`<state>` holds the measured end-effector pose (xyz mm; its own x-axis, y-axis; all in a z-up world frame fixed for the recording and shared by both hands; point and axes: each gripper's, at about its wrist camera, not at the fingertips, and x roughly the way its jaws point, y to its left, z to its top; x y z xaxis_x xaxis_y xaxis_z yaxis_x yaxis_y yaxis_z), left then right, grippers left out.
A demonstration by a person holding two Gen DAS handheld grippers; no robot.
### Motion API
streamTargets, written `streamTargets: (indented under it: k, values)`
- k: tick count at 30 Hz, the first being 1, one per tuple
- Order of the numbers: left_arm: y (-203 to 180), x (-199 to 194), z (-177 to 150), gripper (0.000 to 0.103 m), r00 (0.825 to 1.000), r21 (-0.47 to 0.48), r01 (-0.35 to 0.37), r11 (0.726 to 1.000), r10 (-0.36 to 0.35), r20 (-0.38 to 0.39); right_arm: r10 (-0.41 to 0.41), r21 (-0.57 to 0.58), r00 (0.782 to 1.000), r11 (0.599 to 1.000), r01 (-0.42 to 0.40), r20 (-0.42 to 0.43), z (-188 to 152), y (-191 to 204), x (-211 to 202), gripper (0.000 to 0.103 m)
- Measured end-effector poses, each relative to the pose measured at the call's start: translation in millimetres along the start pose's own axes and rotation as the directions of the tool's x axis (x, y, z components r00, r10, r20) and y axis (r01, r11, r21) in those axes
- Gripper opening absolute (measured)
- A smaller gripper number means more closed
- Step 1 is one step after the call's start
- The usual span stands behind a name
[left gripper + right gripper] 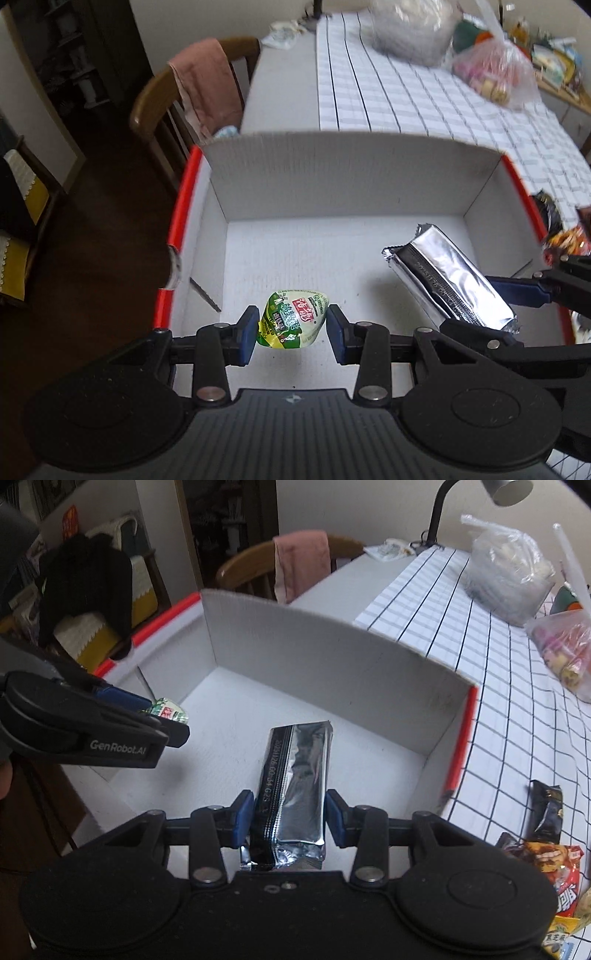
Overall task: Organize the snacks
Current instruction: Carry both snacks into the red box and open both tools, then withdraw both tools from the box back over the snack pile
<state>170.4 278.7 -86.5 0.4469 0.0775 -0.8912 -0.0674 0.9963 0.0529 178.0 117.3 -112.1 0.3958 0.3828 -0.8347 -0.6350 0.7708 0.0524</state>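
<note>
Green-white jelly cup (291, 323), silver packet (293, 797) — white, red-edged box (332, 173).

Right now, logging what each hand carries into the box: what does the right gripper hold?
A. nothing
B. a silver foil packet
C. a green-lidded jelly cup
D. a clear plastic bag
B: in the right wrist view the right gripper has its blue pads pressed on both sides of the silver foil packet above the white box; the green-lidded jelly cup sits in the left gripper.
</note>
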Motion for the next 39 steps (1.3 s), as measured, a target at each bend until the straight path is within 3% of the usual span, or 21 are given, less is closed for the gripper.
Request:
streamTargets:
  k: [12,19,23,24,27,30,36,39]
  values:
    - [-7,36,-1,0.04,0.991,0.052,0.014,0.999,-0.007,-0.136,-0.004,-0.011,0.996,1.0,0.004,-0.084,-3,10,20,0.04]
    - [-6,41,-4,0.042,0.988,0.044,0.012,0.999,-0.005,-0.153,-0.016,-0.011,0.996,1.0,0.015,-0.083,-4,9,21,0.044]
    - [-2,34,-4,0.046,0.992,0.026,0.021,0.999,-0.017,-0.125,-0.009,0.012,0.998,1.0,0.01,-0.064,-5,6,13,0.048]
    - [-1,32,-4,0.051,0.993,0.02,0.023,1.0,-0.021,-0.118,-0.004,0.017,0.998,1.0,0.005,-0.057,-5,5,10,0.049]
    - [5,22,-7,0.052,0.995,-0.001,0.045,0.999,-0.045,-0.093,0.012,0.033,0.999,0.999,-0.011,-0.034,-6,4,-1,0.052]
    - [6,9,-11,0.054,0.997,-0.009,0.054,0.999,-0.054,-0.056,0.02,0.054,1.0,0.998,-0.02,0.001,-8,3,-16,0.062]
    - [6,-21,-16,0.056,0.997,-0.013,0.072,0.997,-0.072,0.033,0.024,0.082,0.998,0.996,-0.029,0.061,-10,-2,-44,0.064]
    - [3,-37,-20,0.057,0.993,-0.006,0.086,0.996,-0.085,0.078,0.022,0.091,0.996,0.995,-0.031,0.092,-13,-4,-58,0.072]
